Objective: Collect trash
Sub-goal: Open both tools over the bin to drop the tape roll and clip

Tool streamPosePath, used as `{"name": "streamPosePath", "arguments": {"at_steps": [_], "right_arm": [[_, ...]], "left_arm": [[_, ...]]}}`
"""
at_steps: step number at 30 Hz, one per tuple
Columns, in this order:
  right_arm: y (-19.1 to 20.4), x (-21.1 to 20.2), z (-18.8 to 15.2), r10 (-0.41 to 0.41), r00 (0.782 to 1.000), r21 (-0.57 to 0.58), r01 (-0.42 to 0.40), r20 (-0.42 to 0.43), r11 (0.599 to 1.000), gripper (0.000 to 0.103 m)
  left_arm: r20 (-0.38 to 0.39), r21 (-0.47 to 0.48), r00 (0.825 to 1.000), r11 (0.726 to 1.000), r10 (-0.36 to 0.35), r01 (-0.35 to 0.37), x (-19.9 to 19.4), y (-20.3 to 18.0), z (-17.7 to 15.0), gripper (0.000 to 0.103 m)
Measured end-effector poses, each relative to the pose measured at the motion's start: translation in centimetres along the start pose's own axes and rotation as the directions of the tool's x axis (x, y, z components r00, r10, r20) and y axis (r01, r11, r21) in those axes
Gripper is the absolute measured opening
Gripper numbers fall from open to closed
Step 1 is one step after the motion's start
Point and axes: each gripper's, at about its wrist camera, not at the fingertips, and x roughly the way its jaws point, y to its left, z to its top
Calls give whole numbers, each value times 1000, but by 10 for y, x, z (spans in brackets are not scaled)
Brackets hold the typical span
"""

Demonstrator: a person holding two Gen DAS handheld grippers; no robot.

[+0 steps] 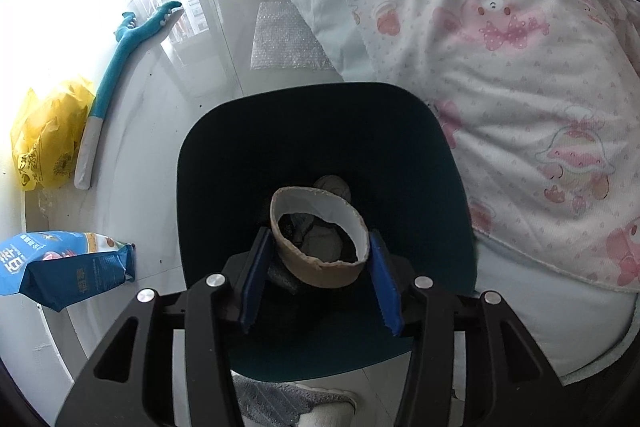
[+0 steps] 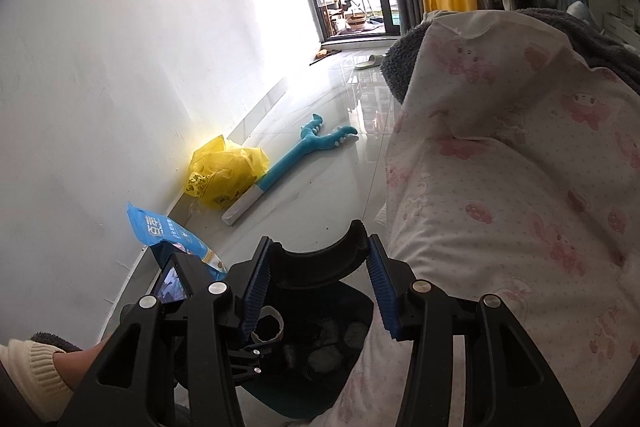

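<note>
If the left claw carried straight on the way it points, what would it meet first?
Probably the cardboard tape roll sitting between the left claw's blue pads, then the crumpled trash inside the dark bin beneath; depth is hard to judge.

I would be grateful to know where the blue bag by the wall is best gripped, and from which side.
On the blue bag, probably the flattened sealed end nearest the bin: it is thin, while the body bulges. Come from the open floor side, since the wall backs it.
</note>
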Motion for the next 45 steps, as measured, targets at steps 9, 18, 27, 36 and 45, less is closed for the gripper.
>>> {"name": "streamPosePath", "arguments": {"at_steps": [9,18,27,36,45], "right_arm": [[19,37,0,-3,997,-5,2,-71,1000,48],[34,83,-13,-19,985,-8,18,-172,1000,48],[39,140,-48,-39,949,-9,38,-312,999,48],[32,171,-83,-50,909,-2,54,-414,999,51],[40,151,-95,-32,912,-35,20,-409,999,71]], "left_arm": [[62,-68,998,998,-14,19,-20,35,-10,73],[250,-108,968,993,-16,44,-69,66,-18,81],[398,-134,917,990,8,49,-121,76,-16,81],[515,-122,857,991,9,63,-169,65,-6,81],[579,-111,815,988,-21,104,-192,53,1,81]]}}
